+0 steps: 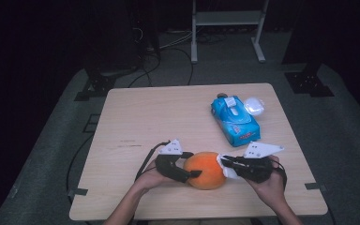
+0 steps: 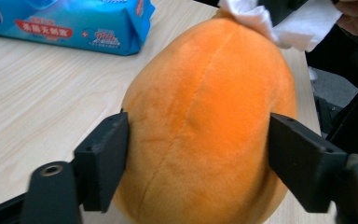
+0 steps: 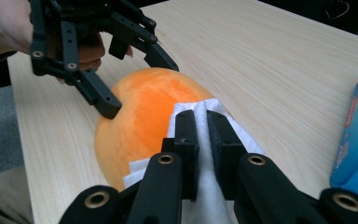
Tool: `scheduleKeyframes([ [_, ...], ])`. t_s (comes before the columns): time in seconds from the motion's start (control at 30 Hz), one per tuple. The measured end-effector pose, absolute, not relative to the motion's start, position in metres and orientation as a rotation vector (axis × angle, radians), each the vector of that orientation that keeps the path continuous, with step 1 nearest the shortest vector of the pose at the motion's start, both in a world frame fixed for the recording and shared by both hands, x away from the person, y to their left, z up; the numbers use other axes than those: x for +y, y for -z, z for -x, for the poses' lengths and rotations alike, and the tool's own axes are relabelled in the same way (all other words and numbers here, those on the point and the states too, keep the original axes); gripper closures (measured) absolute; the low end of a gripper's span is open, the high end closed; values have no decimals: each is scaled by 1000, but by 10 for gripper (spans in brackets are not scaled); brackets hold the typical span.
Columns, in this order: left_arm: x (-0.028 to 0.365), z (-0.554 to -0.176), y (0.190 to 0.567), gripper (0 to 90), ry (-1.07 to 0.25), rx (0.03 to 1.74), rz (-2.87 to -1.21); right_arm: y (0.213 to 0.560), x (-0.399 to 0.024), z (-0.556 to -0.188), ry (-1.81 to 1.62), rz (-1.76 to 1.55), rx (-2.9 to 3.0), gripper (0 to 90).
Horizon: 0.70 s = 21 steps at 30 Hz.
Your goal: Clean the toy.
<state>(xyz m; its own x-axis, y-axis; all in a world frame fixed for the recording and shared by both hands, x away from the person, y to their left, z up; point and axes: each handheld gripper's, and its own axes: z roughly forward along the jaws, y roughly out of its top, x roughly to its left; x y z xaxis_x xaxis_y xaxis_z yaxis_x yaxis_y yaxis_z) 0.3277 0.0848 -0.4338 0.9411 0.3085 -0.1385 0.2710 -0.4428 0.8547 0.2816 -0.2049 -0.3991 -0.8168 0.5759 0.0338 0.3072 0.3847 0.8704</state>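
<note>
High view showed the left gripper (image 1: 193, 172) clamped on an orange plush fruit (image 1: 207, 169) at the desk's (image 1: 168, 112) near edge, while the right gripper (image 1: 225, 162), shut on a white wipe (image 1: 228, 171), pressed it against the fruit. Wiping seemed underway; next probably calls for rubbing strokes across it.

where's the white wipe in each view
High view: wipe low, right of centre, between plush and right tongs.
Left gripper view: top right, at the plush's far end.
Right gripper view: bottom centre, pinched in the jaws, draped on the plush.
Shared landmark: the orange plush.
</note>
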Motion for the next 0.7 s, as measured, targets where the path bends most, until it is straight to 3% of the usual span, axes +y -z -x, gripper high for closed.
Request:
scheduleKeyframes([
  [0.23, 84, -326, 434, 225, -62, 415, -2066, 394, -187, -281, -1423, -715, 2383, 825],
  [0.53, 90, -331, 437, 228, -42, 454, -2045, 403, -215, -288, -1413, -832, 2348, 824],
  [0.7, 88, -332, 440, 220, -36, 484, -2045, 400, -203, -283, -1431, -800, 2376, 825],
])
